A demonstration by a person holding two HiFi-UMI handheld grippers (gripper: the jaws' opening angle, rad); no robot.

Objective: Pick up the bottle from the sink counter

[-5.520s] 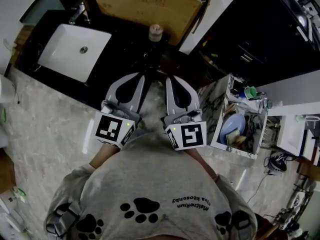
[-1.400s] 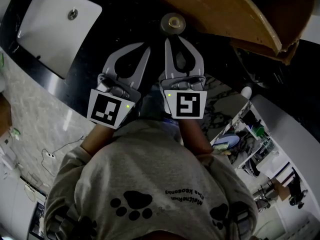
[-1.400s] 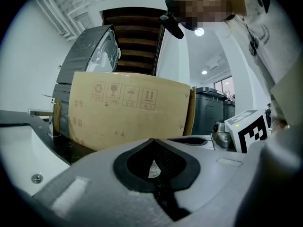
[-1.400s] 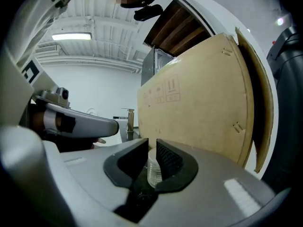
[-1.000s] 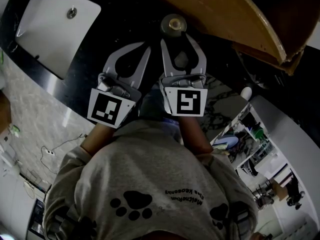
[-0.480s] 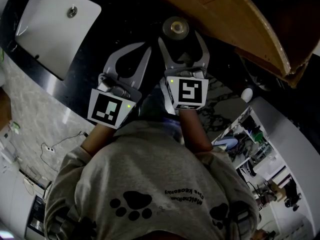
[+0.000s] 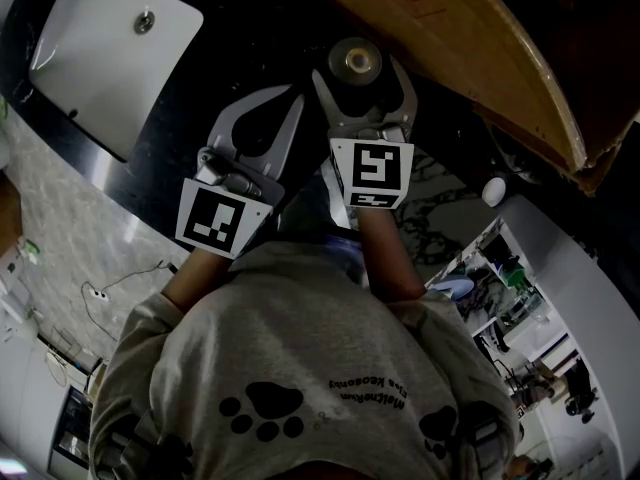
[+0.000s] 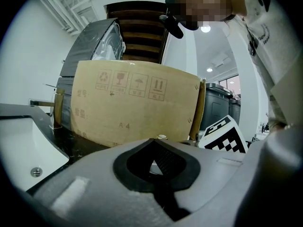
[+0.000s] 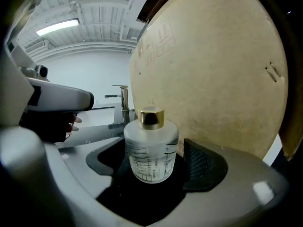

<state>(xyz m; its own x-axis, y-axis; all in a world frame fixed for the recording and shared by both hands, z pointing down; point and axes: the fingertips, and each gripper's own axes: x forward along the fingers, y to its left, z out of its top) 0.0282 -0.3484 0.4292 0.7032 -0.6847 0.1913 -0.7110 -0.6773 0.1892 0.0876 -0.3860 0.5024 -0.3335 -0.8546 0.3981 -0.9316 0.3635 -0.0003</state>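
Sink: a white basin (image 7: 105, 58) at the far left of the head view, set into the dark counter (image 7: 250, 48), with its drain (image 7: 145, 22) near the upper edge.
Tap: a metal tap (image 9: 124, 100) stands upright behind the bottle's left shoulder in the right gripper view.
Left gripper: the left gripper (image 7: 291, 96) hovers over the counter between the sink and the bottle. Its jaws are clenched tip to tip with nothing between them.
Left cube: the black-and-white left cube (image 7: 218, 218) sits at the near end of that gripper, close against the person's shirt (image 7: 300, 368).
Bottle: a short, round bottle (image 9: 151, 148) of frosted glass with a gold cap and a printed grid on its side. It stands upright on the counter, to the right of the sink and just in front of the cardboard box. From above, only its cap and shoulders show.
Right gripper: the right gripper (image 7: 360, 72) straddles the bottle, one jaw on each side. Its jaws have just been opening and now stand wide and released. There is a clear gap between the bottle and the right pad, and the left pad is close by the glass but not pressing on it.
Right cube: the right cube (image 7: 372, 173) sits behind those jaws, in line with the bottle.
Cardboard box: a tan box (image 7: 450, 38) rises right behind the bottle and runs off to the upper right. Handling symbols are printed on its face (image 8: 132, 112).
Shelves: cluttered shelves (image 7: 490, 298) lie at the far right, well apart from the counter.
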